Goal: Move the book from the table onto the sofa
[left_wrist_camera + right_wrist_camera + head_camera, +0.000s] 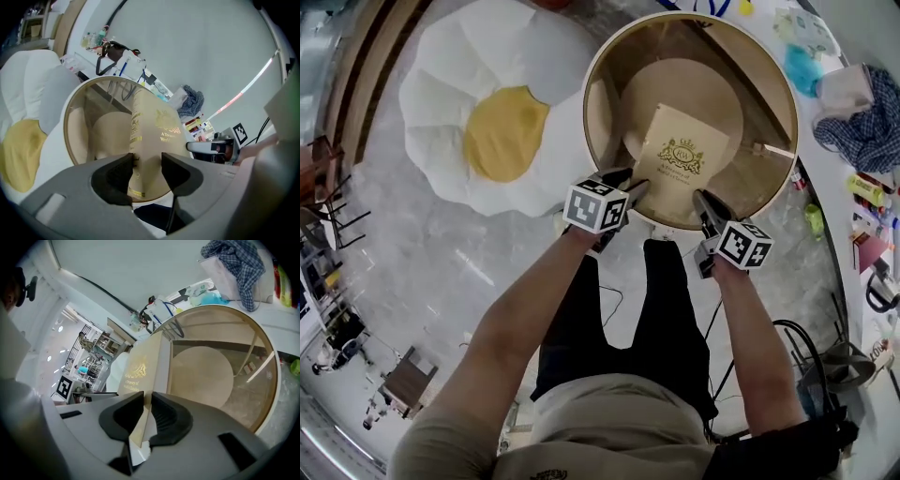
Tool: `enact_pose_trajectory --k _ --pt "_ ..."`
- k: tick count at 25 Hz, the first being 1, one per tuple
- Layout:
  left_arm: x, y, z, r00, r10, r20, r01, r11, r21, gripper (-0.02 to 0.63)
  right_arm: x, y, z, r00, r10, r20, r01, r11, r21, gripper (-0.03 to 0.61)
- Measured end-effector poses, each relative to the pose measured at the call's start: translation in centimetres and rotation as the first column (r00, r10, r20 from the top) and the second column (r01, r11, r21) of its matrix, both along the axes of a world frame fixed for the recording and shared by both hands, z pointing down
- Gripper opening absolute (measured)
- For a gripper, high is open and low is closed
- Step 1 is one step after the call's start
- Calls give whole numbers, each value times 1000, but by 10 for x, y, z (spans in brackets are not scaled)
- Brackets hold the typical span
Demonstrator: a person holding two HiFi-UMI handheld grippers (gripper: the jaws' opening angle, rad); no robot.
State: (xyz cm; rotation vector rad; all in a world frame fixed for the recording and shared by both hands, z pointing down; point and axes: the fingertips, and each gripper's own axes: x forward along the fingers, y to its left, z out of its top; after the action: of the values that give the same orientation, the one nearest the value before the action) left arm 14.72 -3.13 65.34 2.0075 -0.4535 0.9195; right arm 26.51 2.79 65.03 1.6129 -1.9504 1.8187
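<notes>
A tan book (680, 150) with a gold emblem is held over the near side of the round glass-topped table (598, 70). My left gripper (626, 183) grips its near left corner. In the left gripper view, the pads press both sides of the thick spine (138, 136), so the left gripper (146, 166) is shut on it. My right gripper (705, 202) holds the near right corner. In the right gripper view, the right gripper (147, 404) is pinched on the thin front cover (143, 366). A white egg-shaped sofa cushion (502, 131) with a yellow centre lies left of the table.
A white counter along the right carries a checked cloth (867, 131) and small clutter. The person's legs in black trousers (656, 309) are just below the table rim. Cables (787, 337) trail on the floor at the right. Dark chairs (323, 187) stand at the far left.
</notes>
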Motion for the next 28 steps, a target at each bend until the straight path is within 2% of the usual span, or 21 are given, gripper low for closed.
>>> enact_pose_trajectory --k 9,21,24,28 --pt "-141 -28 -30 987 -160 -6 161 986 32 195 -133 -47 -29 990 -140 -10 140 990 34 60" --pt "-331 -52 -24 937 -348 -3 348 937 24 193 -318 -98 -25 942 -333 -32 335 941 43 60" --pt "-363 -57 -10 925 -379 1 379 925 14 195 -350 -107 -13 930 -365 -41 367 930 32 60" --pt "-384 -63 12 917 -399 -2 399 917 -5 195 -372 -118 7 920 -385 -68 387 922 17 60"
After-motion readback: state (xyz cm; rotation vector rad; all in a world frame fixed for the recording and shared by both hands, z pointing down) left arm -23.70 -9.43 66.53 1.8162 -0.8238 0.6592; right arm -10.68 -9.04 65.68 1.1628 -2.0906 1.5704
